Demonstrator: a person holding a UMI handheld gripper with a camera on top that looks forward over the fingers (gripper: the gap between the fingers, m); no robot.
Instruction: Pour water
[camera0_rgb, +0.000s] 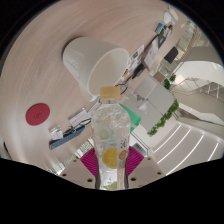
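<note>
My gripper (111, 162) is shut on a clear plastic bottle (111, 135) with a yellow cap (108, 92) and a yellow fruit label; both pink pads (86, 160) press on its sides. The whole view is tilted. The bottle's capped top points at a white paper cup (91, 61) that stands on a pale round table (40, 70), with its open mouth just beyond the cap. I cannot see any water flowing.
A red round coaster (38, 113) lies on the table to the left of the bottle. Beyond the table are shelves and office clutter (160, 50), a green plant (165, 115) and white floor lines to the right.
</note>
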